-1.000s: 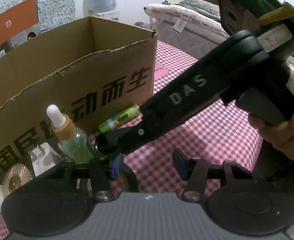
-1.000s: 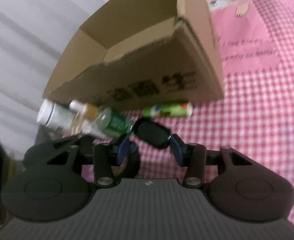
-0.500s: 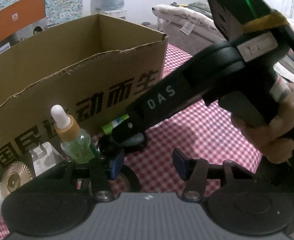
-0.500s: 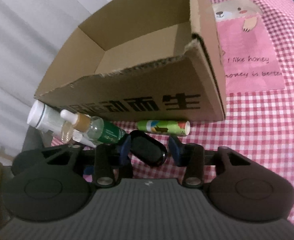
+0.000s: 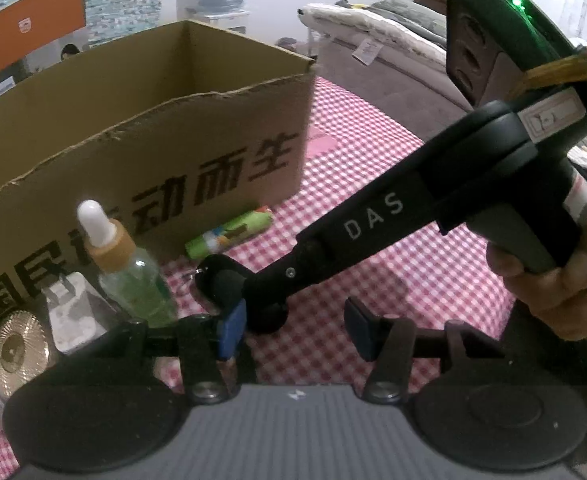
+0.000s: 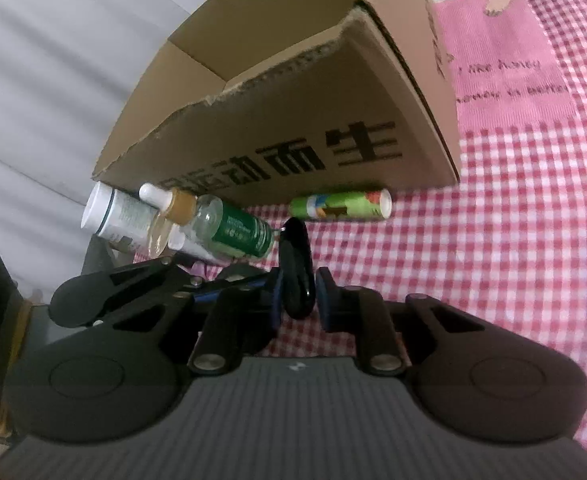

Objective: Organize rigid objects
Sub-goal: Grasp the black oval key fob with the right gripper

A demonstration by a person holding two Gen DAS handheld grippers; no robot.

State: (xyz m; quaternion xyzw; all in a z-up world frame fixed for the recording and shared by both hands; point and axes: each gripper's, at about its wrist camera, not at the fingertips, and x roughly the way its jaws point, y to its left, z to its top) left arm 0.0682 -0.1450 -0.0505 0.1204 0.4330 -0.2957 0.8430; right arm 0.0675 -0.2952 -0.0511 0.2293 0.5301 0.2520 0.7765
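Note:
A glossy black key fob (image 6: 295,268) stands on edge over the red checked cloth. My right gripper (image 6: 297,296) has its jaws closing onto it, and both blue pads press its sides. From the left wrist view the same fob (image 5: 217,280) shows at the tip of the right gripper (image 5: 253,304), held by a hand (image 5: 565,292). My left gripper (image 5: 293,328) is open just in front, with nothing between its pads. A green printed tube (image 6: 339,208) lies against the open cardboard box (image 6: 293,120).
A green dropper bottle (image 5: 129,280), a small white carton (image 5: 73,312) and a gold ridged disc (image 5: 17,348) stand left of the fob, before the box (image 5: 153,160). A white bottle (image 6: 113,216) sits behind them. A pink bear patch (image 6: 505,52) lies to the right.
The right jaws have come together on the black fob, which turned from lying flat to standing on edge between the pads. The left gripper stayed as it was.

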